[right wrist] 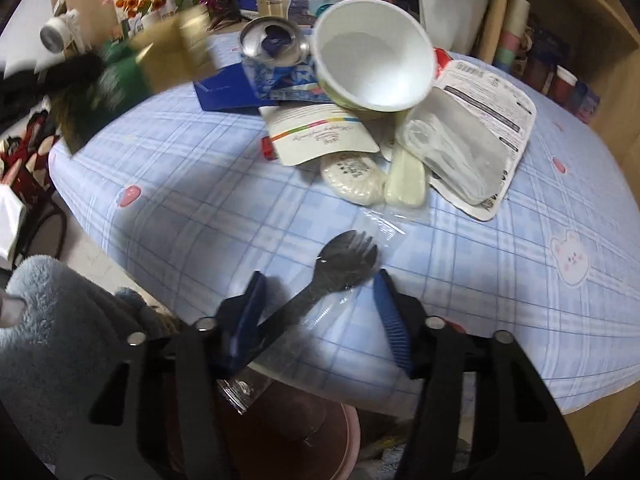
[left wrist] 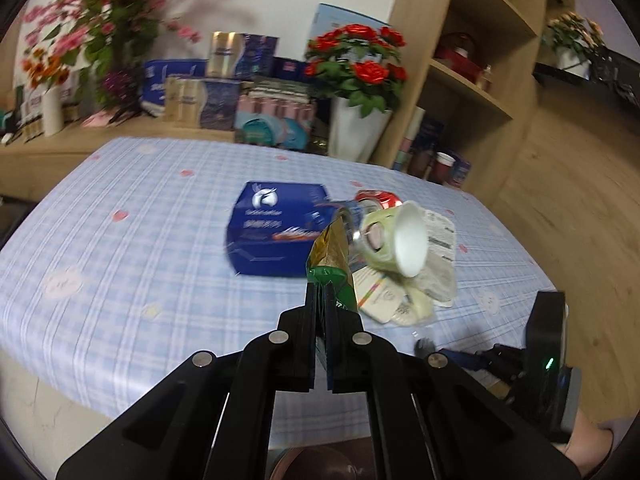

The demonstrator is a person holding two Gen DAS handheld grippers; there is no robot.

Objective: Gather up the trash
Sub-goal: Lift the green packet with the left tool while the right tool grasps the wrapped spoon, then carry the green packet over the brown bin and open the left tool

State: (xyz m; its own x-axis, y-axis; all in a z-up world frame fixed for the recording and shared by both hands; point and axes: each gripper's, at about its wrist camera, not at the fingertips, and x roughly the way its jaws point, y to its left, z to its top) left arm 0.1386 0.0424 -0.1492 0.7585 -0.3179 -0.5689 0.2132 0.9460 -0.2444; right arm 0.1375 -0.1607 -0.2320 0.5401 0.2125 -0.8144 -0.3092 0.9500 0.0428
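Observation:
My left gripper (left wrist: 322, 294) is shut on a green and gold snack packet (left wrist: 332, 252), held above the checked tablecloth (left wrist: 140, 240). Behind it lies a trash pile: a white paper cup (left wrist: 408, 240) on its side, a crushed blue can (right wrist: 276, 48), a printed card (right wrist: 320, 132) and a clear plastic blister pack (right wrist: 472, 136). My right gripper (right wrist: 320, 276) is low at the table's near edge. A black spork (right wrist: 340, 264) in a clear wrapper lies between its blue pads (right wrist: 394, 320). The right pad stands apart from the spork.
A blue box (left wrist: 272, 232) and a red can (left wrist: 378, 198) sit beside the pile. Flower vases (left wrist: 356, 128), boxes and a wooden shelf (left wrist: 472, 80) stand behind the table. A round brown bin (right wrist: 304, 436) shows below the near edge. A fluffy grey sleeve (right wrist: 60, 340) is at left.

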